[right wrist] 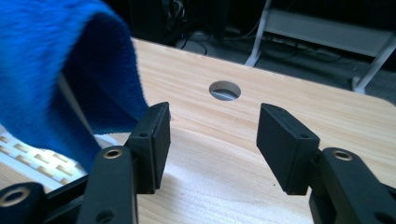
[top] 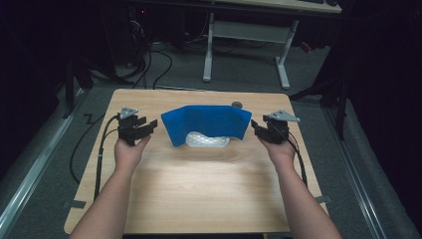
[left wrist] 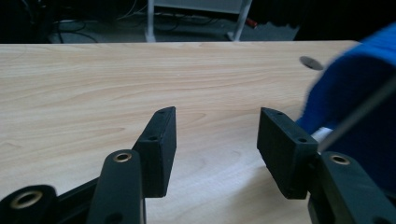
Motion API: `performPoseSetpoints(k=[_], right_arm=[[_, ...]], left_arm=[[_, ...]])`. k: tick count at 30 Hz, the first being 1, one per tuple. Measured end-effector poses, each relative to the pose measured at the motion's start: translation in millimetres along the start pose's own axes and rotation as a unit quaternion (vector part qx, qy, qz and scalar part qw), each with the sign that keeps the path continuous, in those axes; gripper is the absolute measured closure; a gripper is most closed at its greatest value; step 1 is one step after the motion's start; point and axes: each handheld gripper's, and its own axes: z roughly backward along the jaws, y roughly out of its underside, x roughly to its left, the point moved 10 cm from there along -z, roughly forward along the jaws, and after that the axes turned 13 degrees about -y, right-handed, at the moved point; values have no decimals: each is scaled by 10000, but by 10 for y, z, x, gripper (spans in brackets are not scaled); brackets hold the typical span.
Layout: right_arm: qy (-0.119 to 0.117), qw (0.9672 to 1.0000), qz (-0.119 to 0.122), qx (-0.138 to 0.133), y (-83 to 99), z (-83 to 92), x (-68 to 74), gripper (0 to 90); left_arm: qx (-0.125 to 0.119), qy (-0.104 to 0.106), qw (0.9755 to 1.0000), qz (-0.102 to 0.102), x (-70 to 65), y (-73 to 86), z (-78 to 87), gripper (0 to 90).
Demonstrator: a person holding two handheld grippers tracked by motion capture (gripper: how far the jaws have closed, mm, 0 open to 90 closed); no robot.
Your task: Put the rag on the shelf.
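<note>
A person's two hands hold black grippers over a pale wooden table (top: 199, 189), seen from above in a dim room. The left gripper (top: 149, 127) sits at the left side of the table, its jaws spread wide with nothing between them; in the left gripper view (left wrist: 217, 140) bare wood shows in the gap. The right gripper (top: 256, 127) sits at the right side, its jaws likewise spread and empty, as the right gripper view (right wrist: 212, 140) confirms.

Between the two grippers, toward the far middle of the table, a blue cloth (top: 206, 123) stands draped in a curved arc over a white perforated tray (top: 209, 141) that shows below its near edge. The left gripper's tips lie just beside the cloth's left end, the right gripper's tips just beside its right end; whether either touches it cannot be told. In the right gripper view the cloth (right wrist: 56, 60) hangs at the left, next to the left jaw, with the tray (right wrist: 32, 163) beneath.

A round hole (top: 237, 104) pierces the table near its far edge, behind the cloth. A white desk frame (top: 249, 40) stands on the floor beyond.
</note>
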Motion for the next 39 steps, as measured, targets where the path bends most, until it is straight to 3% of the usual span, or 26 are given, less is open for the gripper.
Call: performPoseSetpoints(k=[3,4,6,9,22,25,28,34,35,36,39], right_arm=[[-35,9999,119,-53,60,73,53,447],[-18,9999,133,87,116,105,83,430],[-14,9998,201,88,128,125,101,432],[-21,9996,273,-11,144,200,164,431],[-166,9978,643,-69,81,465,531,417],[-186,9973,686,-194,81,511,570,421],[-205,9976,659,-96,159,569,625,407],[-310,9957,869,59,445,692,856,391],[-400,9959,805,135,586,720,949,390],[-400,9959,805,135,586,720,949,390],[-525,9965,603,233,815,748,1071,390]], left_arm=[[24,-4,9999,-110,-21,118,80,478],[42,21,10000,-73,-25,187,124,477],[47,34,10000,-69,-29,218,147,477],[62,35,9999,-156,-34,297,213,476],[-155,177,9991,-346,-79,384,667,471],[-165,233,9990,-333,-91,404,730,470],[-149,294,9989,-345,-120,472,831,468],[76,523,9979,-367,-295,834,1029,454],[170,574,9974,-396,-336,932,1055,450],[245,613,9968,-444,-382,1035,1079,450],[449,687,9945,-643,-505,1356,1161,436]])
